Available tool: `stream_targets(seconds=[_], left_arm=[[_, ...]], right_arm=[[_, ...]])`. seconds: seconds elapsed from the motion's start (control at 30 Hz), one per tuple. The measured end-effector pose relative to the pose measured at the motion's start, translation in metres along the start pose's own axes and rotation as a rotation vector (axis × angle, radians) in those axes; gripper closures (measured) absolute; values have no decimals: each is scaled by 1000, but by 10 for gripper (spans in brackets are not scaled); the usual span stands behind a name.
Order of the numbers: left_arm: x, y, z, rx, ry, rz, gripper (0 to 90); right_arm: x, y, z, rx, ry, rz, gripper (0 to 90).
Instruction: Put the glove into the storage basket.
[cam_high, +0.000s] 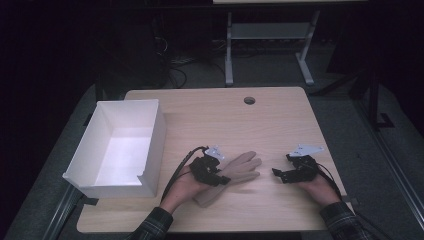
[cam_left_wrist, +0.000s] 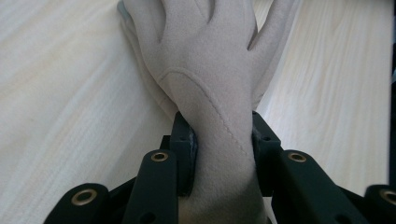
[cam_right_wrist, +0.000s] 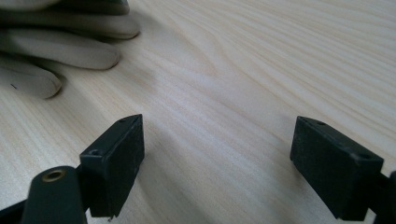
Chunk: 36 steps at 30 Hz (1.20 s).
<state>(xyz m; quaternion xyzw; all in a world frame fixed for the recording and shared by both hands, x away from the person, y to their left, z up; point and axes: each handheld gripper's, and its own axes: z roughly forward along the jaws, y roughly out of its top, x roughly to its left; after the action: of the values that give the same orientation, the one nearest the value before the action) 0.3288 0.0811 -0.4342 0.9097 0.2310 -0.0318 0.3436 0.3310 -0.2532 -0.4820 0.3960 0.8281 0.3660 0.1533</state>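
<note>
A beige glove (cam_high: 240, 169) lies flat on the wooden table (cam_high: 270, 120), its fingers pointing right. My left gripper (cam_high: 218, 179) sits over the glove's wrist, and in the left gripper view both black pads press the sides of the glove's cuff (cam_left_wrist: 219, 154), so it is shut on the glove. My right gripper (cam_high: 276, 174) rests low on the table to the right of the glove's fingertips (cam_right_wrist: 60, 56). Its jaws stand wide apart with only bare wood between them (cam_right_wrist: 217, 163).
A white open box (cam_high: 120, 147) stands at the table's left edge, close beside my left hand. A round cable hole (cam_high: 249, 100) marks the table's far side. Beyond the table stand the legs of a desk frame (cam_high: 270, 45) on dark floor.
</note>
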Motion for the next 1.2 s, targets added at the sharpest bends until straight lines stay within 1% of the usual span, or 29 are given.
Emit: stream_targets(seconds=[0.03, 0.1, 0.17, 0.2, 0.3, 0.47, 0.57, 0.67, 0.8, 1.03, 1.07, 1.1, 1.17, 1.2], left_arm=[[0, 2, -2, 1, 0, -9, 688], [-1, 5, -6, 8, 8, -6, 688], [-1, 8, -10, -4, 8, -12, 688], [-1, 9, -13, -14, 12, -24, 688], [-1, 11, -19, -13, 21, -27, 688], [2, 17, -34, -43, 37, -42, 687], [4, 21, -45, -61, 38, -51, 687], [5, 26, -55, -77, 54, -60, 687], [8, 31, -66, -79, 73, -69, 687], [12, 39, -84, -87, 92, -87, 686], [12, 40, -87, -89, 97, -88, 686], [13, 41, -91, -83, 104, -81, 686], [13, 43, -97, -97, 112, -90, 686], [14, 44, -100, -99, 116, -86, 686]], right_arm=[[0, 0, 0, 1, 0, 0, 170], [0, 0, 0, 1, 1, 1, 170], [0, 0, 0, 2, 1, 3, 170], [0, 0, 0, 2, 1, 1, 170], [0, 0, 0, 3, 1, 2, 170], [0, 0, 0, 3, 1, 3, 170], [0, 0, 0, 2, 1, 0, 167], [1, 0, 0, 3, 1, 3, 165], [1, 0, 0, 4, 1, 5, 162], [1, 0, 0, 1, 0, 5, 159], [1, 0, 0, 2, 0, 5, 158], [1, 0, 0, 1, 0, 5, 158], [1, 0, 0, 2, 0, 5, 157], [1, 0, 0, 2, 0, 5, 157]])
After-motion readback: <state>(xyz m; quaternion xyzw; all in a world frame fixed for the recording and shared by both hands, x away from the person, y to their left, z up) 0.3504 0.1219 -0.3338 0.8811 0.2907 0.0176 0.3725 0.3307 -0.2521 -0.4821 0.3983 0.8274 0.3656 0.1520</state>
